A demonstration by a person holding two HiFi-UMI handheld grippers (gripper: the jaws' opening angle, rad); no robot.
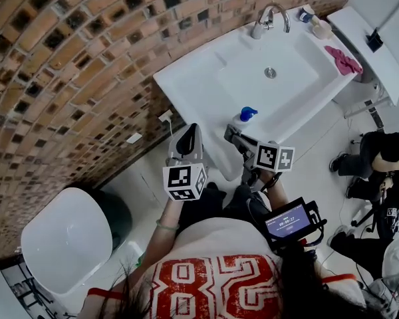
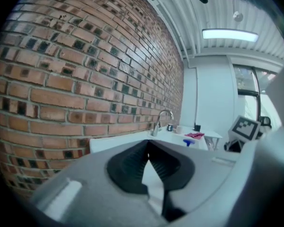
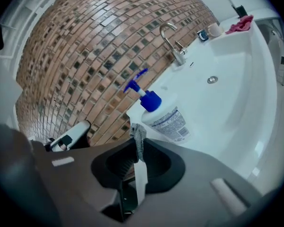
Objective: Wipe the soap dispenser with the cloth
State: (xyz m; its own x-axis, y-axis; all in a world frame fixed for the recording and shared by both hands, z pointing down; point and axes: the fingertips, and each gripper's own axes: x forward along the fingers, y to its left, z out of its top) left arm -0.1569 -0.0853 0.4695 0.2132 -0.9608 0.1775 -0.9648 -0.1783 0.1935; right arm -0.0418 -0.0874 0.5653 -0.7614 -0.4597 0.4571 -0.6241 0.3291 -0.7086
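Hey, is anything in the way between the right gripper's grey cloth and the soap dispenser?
Nothing visible. The right gripper is shut on the grey cloth, and the soap dispenser stands just ahead on the sink's near corner, with only open air between them.

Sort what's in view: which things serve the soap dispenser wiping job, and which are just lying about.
For the job: white plastic soap dispenser with blue pump; grey cloth scrap, clamped in the right tongs.
Just lying about: crumpled pink cloth on the white sink; chrome faucet; small pale cup; white toilet lid.
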